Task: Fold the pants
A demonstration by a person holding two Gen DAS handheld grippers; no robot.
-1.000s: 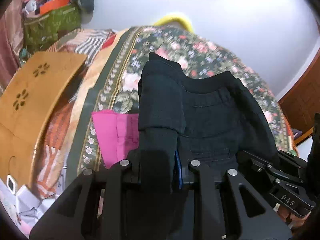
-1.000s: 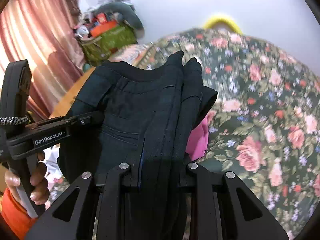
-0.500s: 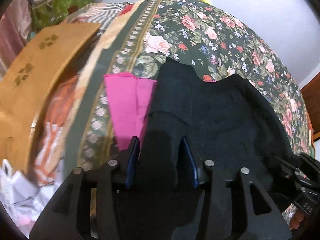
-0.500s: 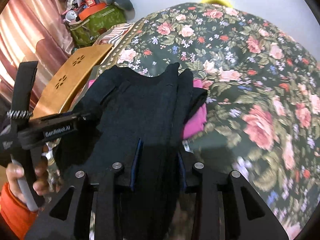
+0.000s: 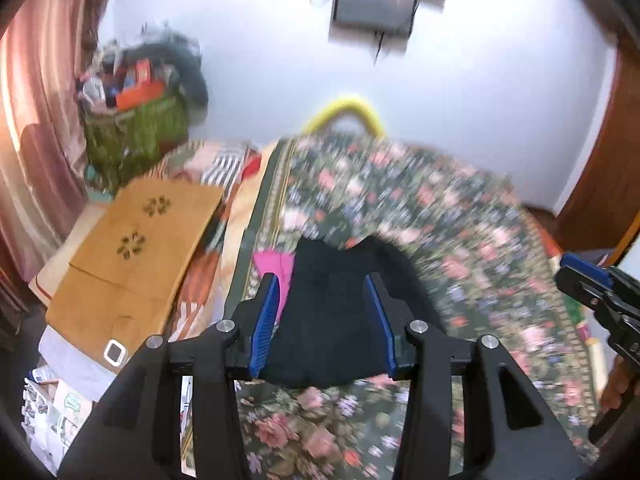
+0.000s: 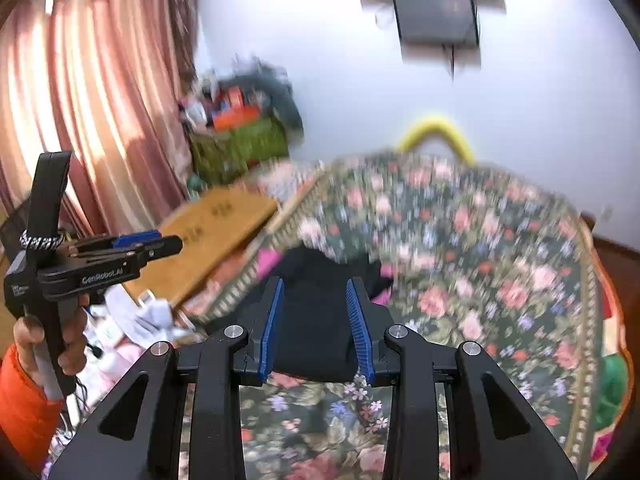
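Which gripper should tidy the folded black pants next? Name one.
Either; barely the left gripper. Both it and the right gripper are open, lifted and centred over the black pants on the floral bedspread.

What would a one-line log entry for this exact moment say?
left gripper: open | right gripper: open | black pants: folded, lying on floral bedspread, partly over pink cloth | grip: none

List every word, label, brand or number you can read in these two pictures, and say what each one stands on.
"GenRobot.AI": on the side of the left gripper, seen from the right wrist.
Small lettering on that gripper's handle: too small to read.
Packaging print beside the bed: too blurred to read.
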